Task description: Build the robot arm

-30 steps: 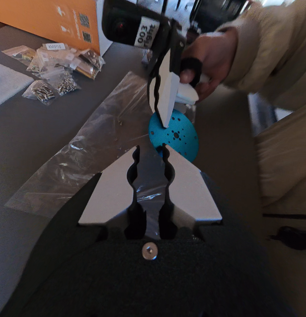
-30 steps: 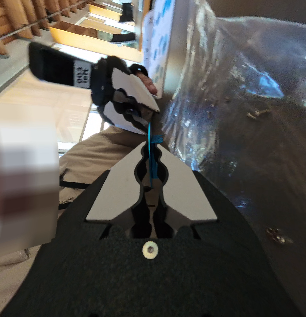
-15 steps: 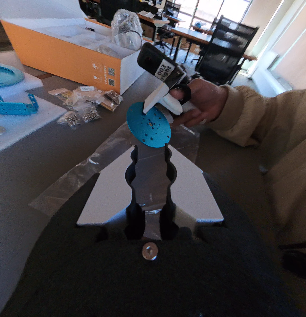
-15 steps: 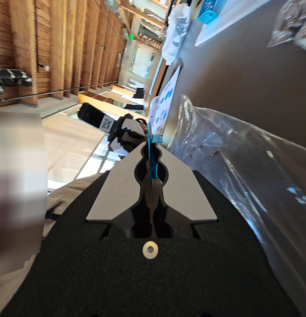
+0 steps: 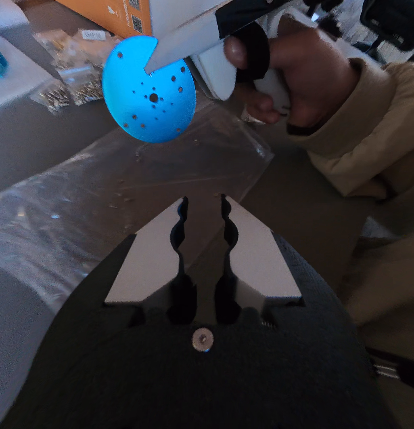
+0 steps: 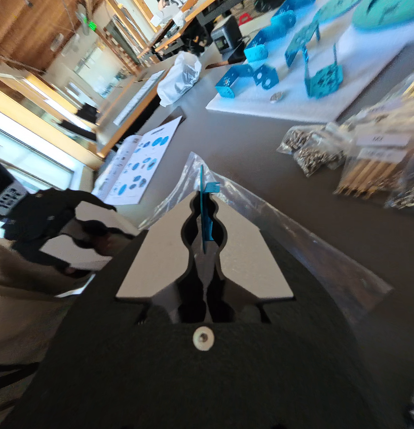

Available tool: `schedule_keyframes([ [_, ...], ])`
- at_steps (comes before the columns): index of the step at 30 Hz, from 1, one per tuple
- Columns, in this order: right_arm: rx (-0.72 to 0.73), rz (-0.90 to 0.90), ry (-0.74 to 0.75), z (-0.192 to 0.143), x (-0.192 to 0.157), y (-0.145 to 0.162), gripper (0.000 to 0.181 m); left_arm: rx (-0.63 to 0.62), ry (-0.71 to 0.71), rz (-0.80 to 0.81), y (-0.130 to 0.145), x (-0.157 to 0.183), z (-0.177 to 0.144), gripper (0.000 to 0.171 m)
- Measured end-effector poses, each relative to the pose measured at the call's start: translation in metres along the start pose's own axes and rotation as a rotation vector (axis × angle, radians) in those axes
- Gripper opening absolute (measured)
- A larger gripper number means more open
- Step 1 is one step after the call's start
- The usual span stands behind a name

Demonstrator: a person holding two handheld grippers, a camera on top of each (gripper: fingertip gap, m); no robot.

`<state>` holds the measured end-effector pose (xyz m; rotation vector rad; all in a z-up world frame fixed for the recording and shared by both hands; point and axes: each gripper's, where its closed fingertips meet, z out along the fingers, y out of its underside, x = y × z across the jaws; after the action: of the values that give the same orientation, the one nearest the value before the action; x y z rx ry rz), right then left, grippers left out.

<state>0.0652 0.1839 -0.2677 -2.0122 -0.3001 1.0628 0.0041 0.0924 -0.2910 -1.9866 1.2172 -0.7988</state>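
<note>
Above tabletop [image 5: 294,209]: right tongs [image 6: 205,197] pinching blue disc [image 5: 148,97] by rim only, slip risk; left tongs [image 5: 203,199] spread, empty.

blue disc [image 5: 150,97], dark holes | orange box [image 5: 122,14] | grey table [image 6: 259,148]

The round blue metal disc [image 5: 152,109] looked smooth and a little shiny, with small holes drilled through it. The clear plastic bag [image 5: 155,176] was thin, glossy and wrinkled. The grey tabletop [image 6: 243,144] looked smooth and matt. The left gripper [image 5: 203,199] had matt white plastic fingers [image 5: 152,253] on a rough black body. The blue metal brackets [image 6: 317,76] looked shiny. The white paper sheet [image 6: 136,169] was flat and smooth. The beige cloth sleeve [image 5: 363,120] looked soft.
</note>
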Motion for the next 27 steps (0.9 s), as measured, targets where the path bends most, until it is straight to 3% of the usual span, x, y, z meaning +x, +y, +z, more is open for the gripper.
schedule_keyframes([
  [3, 0.087, -0.124, 0.019, -0.013, -0.007, -0.015, 0.003, 0.044, -0.015, -0.106, -0.002, 0.014, 0.008, 0.028],
  [10, 0.185, -0.081, 0.003, -0.031, 0.002, -0.015, 0.003, 0.134, -0.232, -0.129, -0.003, 0.012, 0.030, 0.028],
  [14, 0.188, 0.193, -0.248, -0.029, -0.018, -0.009, 0.003, 0.264, -0.279, -0.098, -0.030, -0.004, 0.015, 0.024],
  [16, 0.180, 0.267, -0.359, -0.029, -0.029, -0.010, 0.003, 0.340, -0.201, -0.145, -0.043, -0.012, 0.005, 0.027],
  [18, 0.152, 0.283, -0.399, -0.026, -0.036, -0.006, 0.003, 0.416, -0.036, -0.263, -0.053, -0.018, -0.001, 0.036],
  [21, 0.084, 0.366, -0.427, -0.016, -0.041, 0.006, 0.003, 0.527, 0.180, -0.460, -0.061, -0.024, -0.013, 0.036],
  [23, 0.014, 0.499, -0.493, -0.010, -0.049, 0.018, 0.003, 0.521, 0.195, -0.517, -0.054, -0.030, -0.012, 0.035],
  [27, -0.059, 0.740, -0.617, -0.004, -0.070, 0.035, 0.003, 0.448, 0.284, -0.558, -0.040, -0.012, -0.016, 0.009],
])
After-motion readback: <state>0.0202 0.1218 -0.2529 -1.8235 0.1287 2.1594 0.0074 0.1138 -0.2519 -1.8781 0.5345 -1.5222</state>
